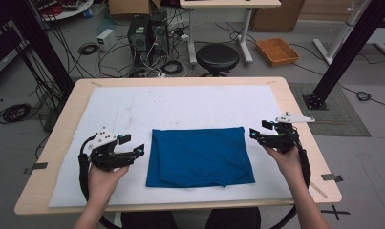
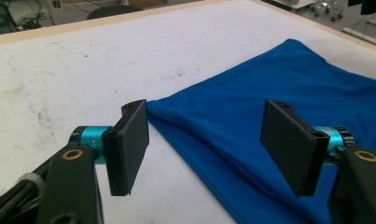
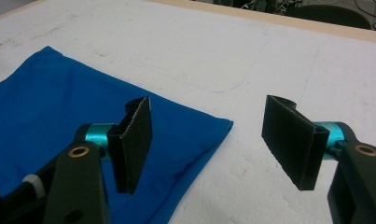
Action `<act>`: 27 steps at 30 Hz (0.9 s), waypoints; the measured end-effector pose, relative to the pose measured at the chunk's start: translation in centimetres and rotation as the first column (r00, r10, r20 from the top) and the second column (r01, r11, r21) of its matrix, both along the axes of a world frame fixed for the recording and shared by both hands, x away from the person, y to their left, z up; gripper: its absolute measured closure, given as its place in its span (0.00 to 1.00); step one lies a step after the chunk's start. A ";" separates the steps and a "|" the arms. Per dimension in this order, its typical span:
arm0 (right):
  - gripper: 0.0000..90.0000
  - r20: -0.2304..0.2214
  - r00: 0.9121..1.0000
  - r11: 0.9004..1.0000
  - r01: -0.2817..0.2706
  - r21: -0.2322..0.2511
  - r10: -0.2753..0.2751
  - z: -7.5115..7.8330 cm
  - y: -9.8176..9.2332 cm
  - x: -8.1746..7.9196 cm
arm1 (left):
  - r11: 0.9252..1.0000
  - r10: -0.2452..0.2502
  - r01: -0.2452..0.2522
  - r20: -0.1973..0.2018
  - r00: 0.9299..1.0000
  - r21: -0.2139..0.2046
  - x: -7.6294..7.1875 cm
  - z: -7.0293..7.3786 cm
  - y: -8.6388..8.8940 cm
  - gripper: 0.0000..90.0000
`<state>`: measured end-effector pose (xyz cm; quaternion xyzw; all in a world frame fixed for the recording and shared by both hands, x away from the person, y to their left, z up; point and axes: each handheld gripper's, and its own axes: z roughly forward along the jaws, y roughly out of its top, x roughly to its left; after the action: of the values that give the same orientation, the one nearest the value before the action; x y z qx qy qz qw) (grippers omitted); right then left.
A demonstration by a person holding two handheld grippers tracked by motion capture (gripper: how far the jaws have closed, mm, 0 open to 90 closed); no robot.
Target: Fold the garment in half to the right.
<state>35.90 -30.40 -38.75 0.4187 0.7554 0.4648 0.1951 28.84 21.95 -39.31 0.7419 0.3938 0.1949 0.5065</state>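
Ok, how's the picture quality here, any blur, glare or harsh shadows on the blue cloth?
High view: even, soft light, blue cloth sharp, no glare. Left gripper view: cloth clear, far table edge softer. Right gripper view: cloth slightly soft, jaws crisp, faint shadows only.

A folded blue cloth point(image 1: 199, 156) lies flat at the middle of the white mat point(image 1: 180, 107).

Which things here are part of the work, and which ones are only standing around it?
Part of the work:
blue cloth, folded on the white mat
left gripper, open beside it
right gripper, open beside it

Standing around:
black stool
orange tray
computer towers
floor cables
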 end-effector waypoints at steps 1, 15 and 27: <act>0.37 0.000 1.000 1.000 -0.002 0.001 0.002 0.0 0.0 0.0 | 1.000 -0.001 0.001 -0.012 1.000 -0.008 -0.4 -0.2 0.0 0.36; 0.38 -0.007 1.000 1.000 -0.013 -0.020 0.013 -0.4 0.7 0.0 | 0.993 0.031 -0.063 -0.293 0.956 -0.101 -3.3 -5.4 -0.8 0.52; 0.39 0.000 1.000 1.000 -0.018 -0.024 0.018 -0.4 1.0 -0.1 | 0.988 0.040 -0.091 -0.358 0.933 -0.126 -3.2 -6.2 -2.3 0.56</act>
<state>35.78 -29.43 -39.17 0.4094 0.7646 0.4574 0.1962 25.65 19.67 -45.54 0.7137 0.5158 0.0464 0.4715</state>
